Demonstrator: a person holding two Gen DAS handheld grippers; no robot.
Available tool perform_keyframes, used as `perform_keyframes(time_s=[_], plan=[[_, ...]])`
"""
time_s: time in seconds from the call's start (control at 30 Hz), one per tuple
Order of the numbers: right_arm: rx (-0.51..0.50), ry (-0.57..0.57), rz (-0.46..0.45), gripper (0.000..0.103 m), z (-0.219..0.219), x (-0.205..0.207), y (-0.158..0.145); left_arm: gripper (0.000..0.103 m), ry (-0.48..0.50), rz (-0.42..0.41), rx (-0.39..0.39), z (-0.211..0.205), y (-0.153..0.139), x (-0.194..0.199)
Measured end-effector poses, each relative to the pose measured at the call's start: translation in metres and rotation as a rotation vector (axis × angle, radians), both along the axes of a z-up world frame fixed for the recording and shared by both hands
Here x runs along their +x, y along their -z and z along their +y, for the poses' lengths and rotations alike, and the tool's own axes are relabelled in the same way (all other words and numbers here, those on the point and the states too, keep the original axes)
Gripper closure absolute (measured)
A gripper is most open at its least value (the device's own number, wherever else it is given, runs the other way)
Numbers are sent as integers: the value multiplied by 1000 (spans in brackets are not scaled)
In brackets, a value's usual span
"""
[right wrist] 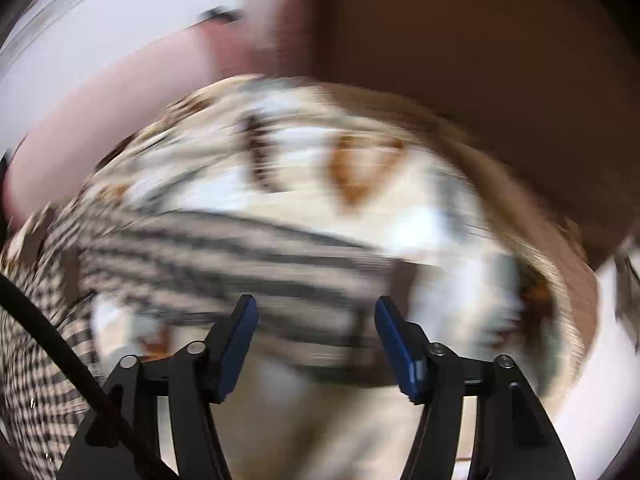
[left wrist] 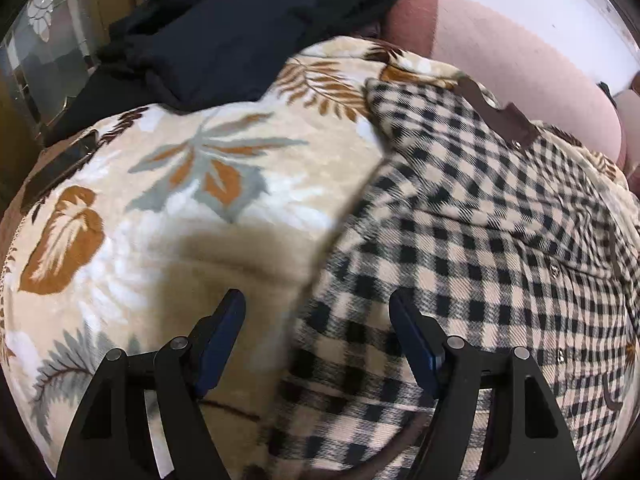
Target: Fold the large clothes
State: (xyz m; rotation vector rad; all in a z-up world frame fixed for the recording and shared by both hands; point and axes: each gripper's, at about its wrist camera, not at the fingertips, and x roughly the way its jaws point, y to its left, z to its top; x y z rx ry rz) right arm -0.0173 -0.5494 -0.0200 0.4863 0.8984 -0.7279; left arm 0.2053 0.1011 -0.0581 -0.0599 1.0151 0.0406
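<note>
A beige and black checked shirt (left wrist: 472,240) lies spread on a leaf-patterned blanket (left wrist: 180,184). Its brown-lined collar (left wrist: 500,116) points toward the far right. My left gripper (left wrist: 316,304) is open just above the shirt's left edge, one finger over the blanket, the other over the checked cloth. In the right wrist view the picture is motion-blurred: the shirt (right wrist: 208,256) lies left and ahead, and my right gripper (right wrist: 316,308) is open and empty above its edge.
A pile of dark navy and black clothes (left wrist: 224,36) lies at the back left of the blanket. A pink bolster or headboard (left wrist: 520,64) runs along the far side. A dark flat object (left wrist: 60,168) lies at the blanket's left edge.
</note>
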Motion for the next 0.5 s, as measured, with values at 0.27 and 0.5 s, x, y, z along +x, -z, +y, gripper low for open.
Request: perform_keyframes(time_s=[0.27,0.5], plan=[[229,93,-113,36,-49,-30,47,30,27,2,43,-27,14,-7],[227,58,-173,30,-37,-2,51,30,35,-4,59,-30,14,-10]])
